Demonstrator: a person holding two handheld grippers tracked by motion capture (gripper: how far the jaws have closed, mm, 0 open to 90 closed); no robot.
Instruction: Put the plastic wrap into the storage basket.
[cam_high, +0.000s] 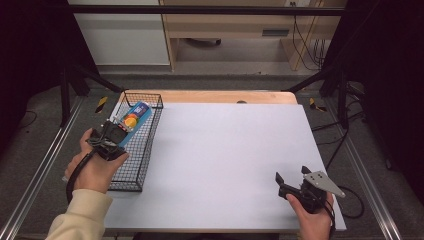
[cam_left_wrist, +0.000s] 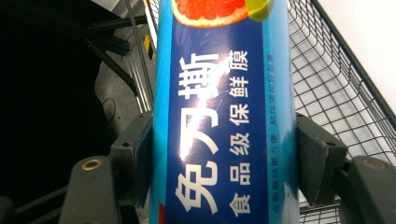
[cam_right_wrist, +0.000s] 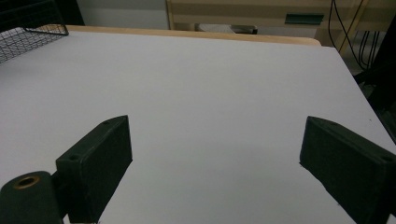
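The left hand-held gripper (cam_left_wrist: 219, 163) clamps a long blue glossy box (cam_left_wrist: 224, 116), its long axis pointing away over the black wire basket (cam_high: 145, 150) at the surface's left edge; right hand-held gripper (cam_high: 294, 176) rests wide open near the right front corner.

Two handheld black grippers. Left gripper (cam_high: 116, 131): blocky black body, thick black cable trailing back along the forearm, cream long sleeve (cam_high: 80, 215) at the wrist; flat rectangular black pads (cam_left_wrist: 133, 158), each with a small screw hole, brass-ringed holes lower on the arms. Right gripper (cam_high: 292, 174): grey three-cornered plate (cam_high: 325, 182) on top, thin black cable behind.
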